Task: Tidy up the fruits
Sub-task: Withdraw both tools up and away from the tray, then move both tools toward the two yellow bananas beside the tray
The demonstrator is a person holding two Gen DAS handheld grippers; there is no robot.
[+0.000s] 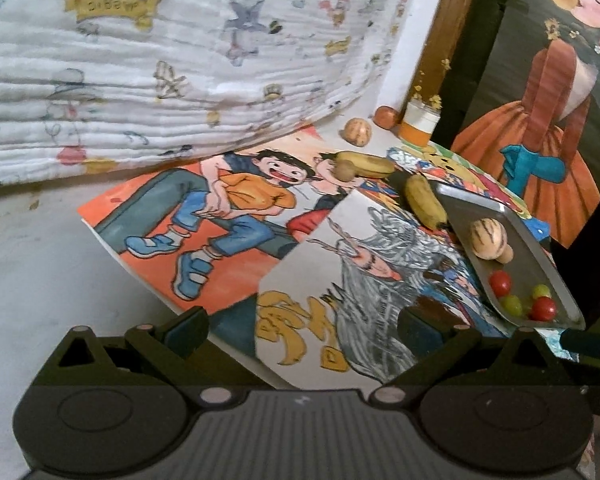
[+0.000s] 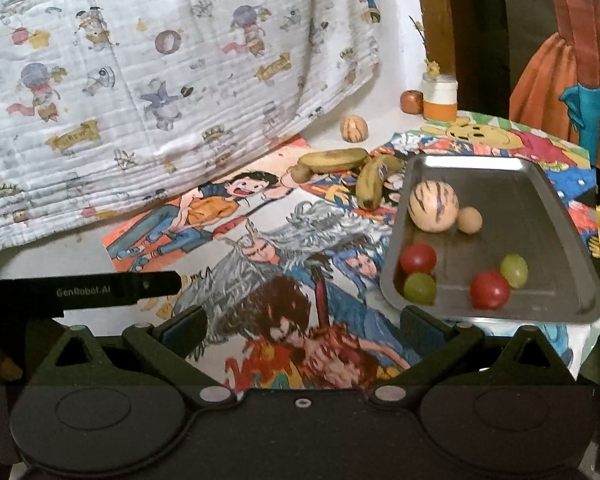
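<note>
A metal tray point(image 2: 540, 216) point(image 1: 540, 252) lies at the right on cartoon posters. In it are a striped pale melon point(image 2: 433, 206) point(image 1: 487, 237), a small tan fruit point(image 2: 469, 220), two red tomatoes point(image 2: 418, 258) point(image 2: 490, 290) and two green grapes point(image 2: 420, 288) point(image 2: 514, 270). Two bananas point(image 2: 374, 184) point(image 2: 334, 161) and a kiwi point(image 2: 300, 173) lie just left of the tray. A second striped melon point(image 2: 354, 129) and a red fruit point(image 2: 411, 101) sit further back. My left gripper point(image 1: 302, 324) and right gripper point(image 2: 304, 326) are open and empty, short of the fruit.
A white printed blanket point(image 2: 160, 80) hangs at the back left. An orange-and-white jar point(image 2: 440, 100) stands by a wooden post point(image 1: 440, 40). A painting of a girl in an orange dress point(image 1: 540, 140) leans at the right. The left gripper's black body point(image 2: 80, 292) shows at the left of the right wrist view.
</note>
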